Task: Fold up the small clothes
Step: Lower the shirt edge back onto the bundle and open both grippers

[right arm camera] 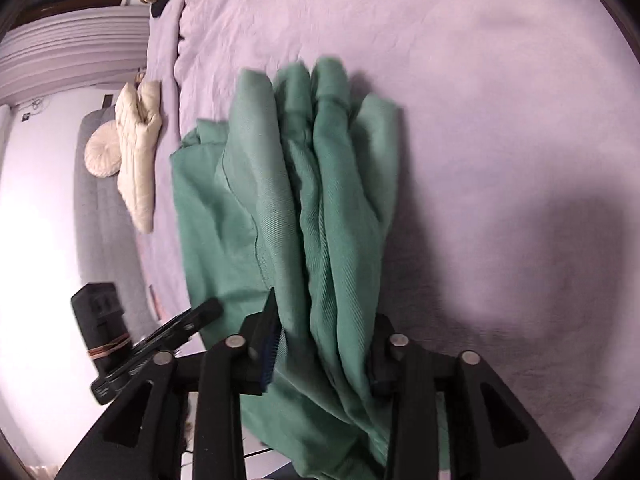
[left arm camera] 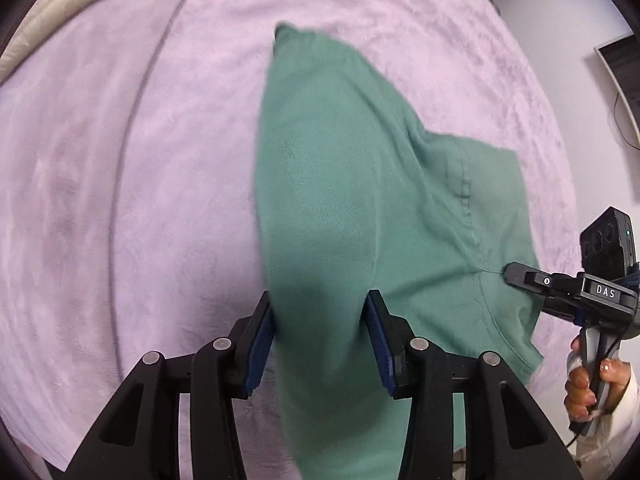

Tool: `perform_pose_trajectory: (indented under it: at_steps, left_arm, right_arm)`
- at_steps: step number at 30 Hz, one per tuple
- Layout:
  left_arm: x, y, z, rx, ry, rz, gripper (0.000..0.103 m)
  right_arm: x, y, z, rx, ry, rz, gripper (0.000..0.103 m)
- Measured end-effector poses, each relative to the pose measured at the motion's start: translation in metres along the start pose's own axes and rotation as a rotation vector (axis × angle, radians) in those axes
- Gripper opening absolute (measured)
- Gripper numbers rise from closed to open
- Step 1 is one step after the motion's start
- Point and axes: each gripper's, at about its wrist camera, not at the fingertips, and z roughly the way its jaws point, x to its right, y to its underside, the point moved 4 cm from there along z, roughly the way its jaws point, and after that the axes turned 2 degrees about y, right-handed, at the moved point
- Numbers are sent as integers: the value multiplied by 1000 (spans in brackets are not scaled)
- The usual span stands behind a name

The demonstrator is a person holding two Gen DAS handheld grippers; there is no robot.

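I am pinching the green shirt point(left arm camera: 340, 184) in both the left gripper point(left arm camera: 320, 344) and right gripper point(right arm camera: 324, 356), draping it ahead over the bed point(left arm camera: 120, 160) for folding.

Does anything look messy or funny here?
Yes, a bit. The green garment is bunched into long ridges between the right tongs instead of lying flat on the purple blanket. Nothing looks torn or spilled.

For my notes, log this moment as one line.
stage: folding | item: green garment on lilac blanket | left gripper: cloth between jaws | right gripper: bunched cloth between jaws
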Motion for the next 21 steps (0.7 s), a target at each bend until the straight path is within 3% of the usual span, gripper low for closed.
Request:
perform_pose_trajectory:
  at_steps: [3,6,10,11,12,14,16,18,21]
  left_arm:
    - [-13,-5,-20,75,-70,21,46]
    - [-35,-17,-24,96,-91,-45,46]
    - [-35,-36,-3,106,-106,-92,46]
    - [-34,-37,1,105,-113,-90,46]
    - [-30,-39,3,103,-123,-88,46]
    - [-25,-37,0,109,-110,-72,46]
    - [-21,-37,3,113,-123,-57,46]
    - [-20,-34,11,108,-142,-61,62]
    - [-19,-32,22,112,-132,-62,66]
  right_arm:
    - [-10,-5,-37,111,154,-101,45]
    - [-27,-19,-59,192,125,-158,45]
    - [-48,-56,-27,144,111,-196,45]
    - [-48,-65,-17,116,118,-182,35]
    - [-46,-72,-7,93,116,-165,1]
    - [-36,-59,-13,86,121,-185,2]
    - [-51,-47,-27,123,204,-302,2]
    - [-51,-46,-27,134,307,-367,2]
    - [-15,-61,-9,86,363,-316,2]
